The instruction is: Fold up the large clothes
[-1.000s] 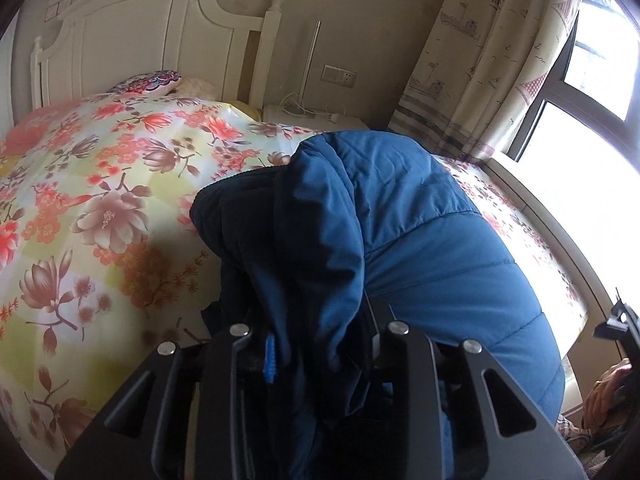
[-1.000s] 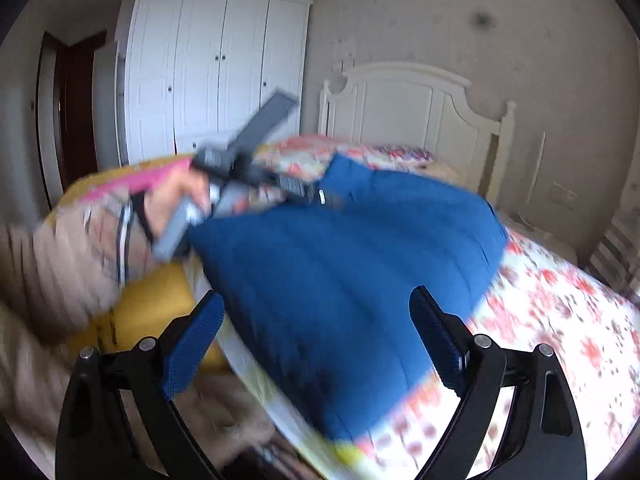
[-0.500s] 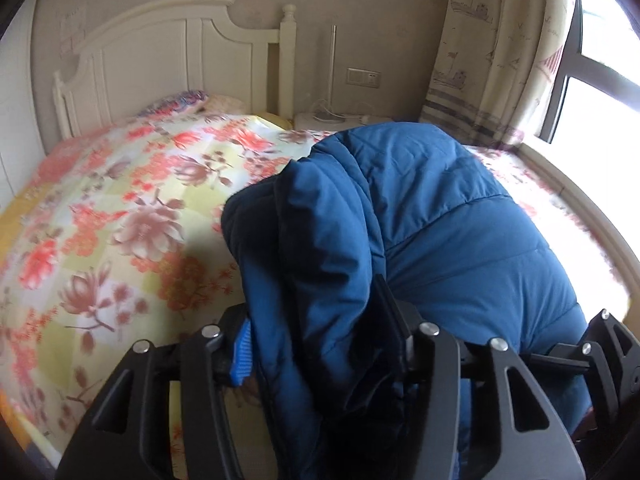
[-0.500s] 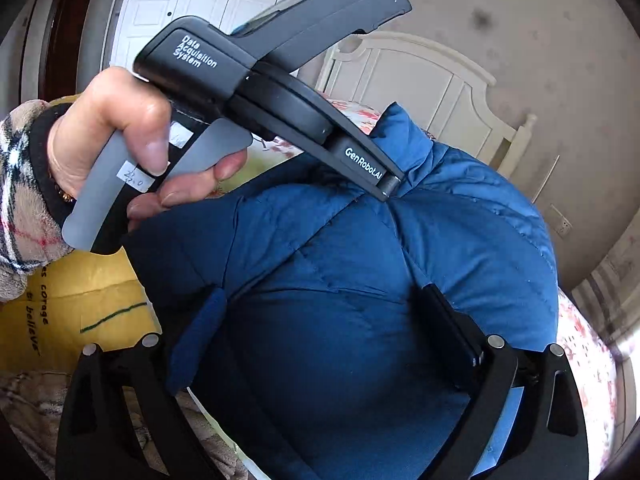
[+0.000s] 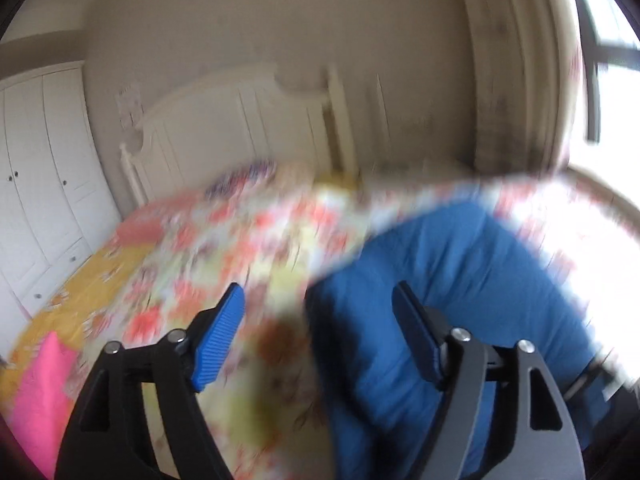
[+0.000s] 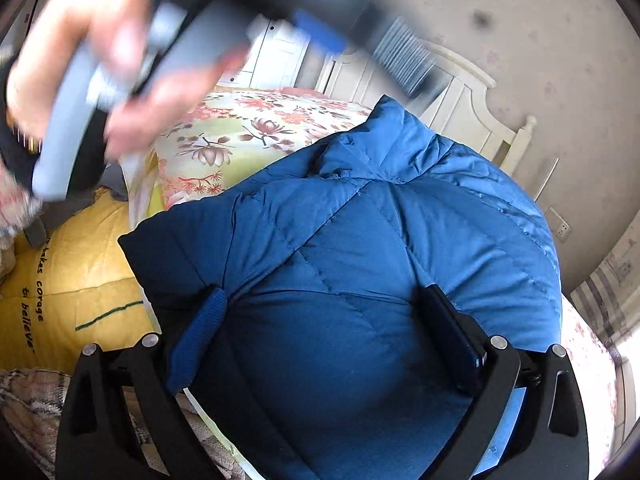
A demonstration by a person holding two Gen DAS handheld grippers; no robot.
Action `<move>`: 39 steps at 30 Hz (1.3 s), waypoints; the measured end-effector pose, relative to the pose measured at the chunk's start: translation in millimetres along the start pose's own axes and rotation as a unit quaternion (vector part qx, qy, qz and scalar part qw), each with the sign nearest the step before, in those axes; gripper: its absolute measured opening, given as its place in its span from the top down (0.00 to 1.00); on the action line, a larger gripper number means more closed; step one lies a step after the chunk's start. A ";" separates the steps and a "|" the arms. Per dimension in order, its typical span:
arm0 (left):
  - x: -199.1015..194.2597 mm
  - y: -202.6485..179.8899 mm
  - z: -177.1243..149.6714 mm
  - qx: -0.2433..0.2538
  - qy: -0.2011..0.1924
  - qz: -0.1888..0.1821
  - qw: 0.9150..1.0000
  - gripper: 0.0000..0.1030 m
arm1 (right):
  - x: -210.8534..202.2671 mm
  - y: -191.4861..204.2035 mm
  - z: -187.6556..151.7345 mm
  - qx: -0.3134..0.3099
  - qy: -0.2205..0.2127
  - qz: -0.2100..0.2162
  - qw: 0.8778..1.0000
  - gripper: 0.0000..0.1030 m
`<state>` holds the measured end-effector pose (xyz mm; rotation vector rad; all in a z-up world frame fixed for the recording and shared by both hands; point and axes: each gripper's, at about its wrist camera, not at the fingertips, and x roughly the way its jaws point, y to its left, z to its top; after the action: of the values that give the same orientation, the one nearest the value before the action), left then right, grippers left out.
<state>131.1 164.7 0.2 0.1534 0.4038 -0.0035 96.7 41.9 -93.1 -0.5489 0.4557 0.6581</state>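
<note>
A blue quilted puffer jacket [image 6: 380, 248] lies bunched on the floral bedspread [image 6: 240, 128]. My right gripper [image 6: 324, 336] is open, its fingers set wide on either side of the jacket's padding, pressing on it. My left gripper [image 5: 318, 332] is open and empty above the bed, with the jacket [image 5: 460, 280] below and to its right; this view is motion-blurred. In the right wrist view the left gripper [image 6: 316, 32] shows blurred at the top, held in a hand.
A white headboard [image 5: 240, 120] and white wardrobe [image 5: 40, 184] stand at the back. A curtain and bright window [image 5: 600, 100] are on the right. A pink cloth [image 5: 40, 392] lies at the bed's left. A yellow cover [image 6: 72, 280] lies lower left.
My left gripper has opened, let go of the jacket and swung up and away to the left. The jacket has dropped onto the bed. My right gripper has stayed over the jacket, open.
</note>
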 end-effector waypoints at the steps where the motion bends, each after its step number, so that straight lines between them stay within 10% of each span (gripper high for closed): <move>1: -1.0 -2.1 7.4 -0.005 -0.004 -0.017 1.000 0.23 | 0.1 0.3 -0.4 -0.001 0.000 -0.001 1.000 0.07; 7: 97.3 -51.0 -4.8 0.042 0.146 -0.120 0.981 0.17 | -6.3 6.2 -2.0 0.000 -0.004 0.000 1.000 0.07; 11: 133.8 -17.3 -32.9 -0.050 0.148 -0.180 0.971 0.04 | -9.0 6.6 1.2 -0.014 -0.001 0.007 1.000 0.07; 16: 125.8 -18.4 -37.4 -0.035 0.135 -0.153 0.978 0.02 | -51.6 -35.4 12.5 0.017 -0.032 0.091 0.995 0.25; 20: 127.1 -16.9 -38.0 -0.052 0.128 -0.142 0.980 0.02 | -69.3 -115.9 18.0 0.082 -0.079 0.028 0.993 0.39; 27: 130.3 -18.5 -37.6 -0.056 0.125 -0.128 0.982 0.02 | 27.2 -257.1 40.9 0.277 -0.043 0.049 0.959 0.46; 31: 132.2 -14.0 -39.2 -0.063 0.128 -0.098 0.985 0.02 | 129.7 -223.1 29.0 0.195 0.085 0.050 0.976 0.46; 39: 136.3 -9.0 -41.9 -0.074 0.136 -0.109 0.982 0.02 | 112.9 -237.2 68.8 0.160 0.091 -0.008 0.983 0.46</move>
<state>239.7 165.8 -92.5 -0.0385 0.6899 -0.1705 351.5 -23.0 -25.2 -0.3078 0.7135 0.5088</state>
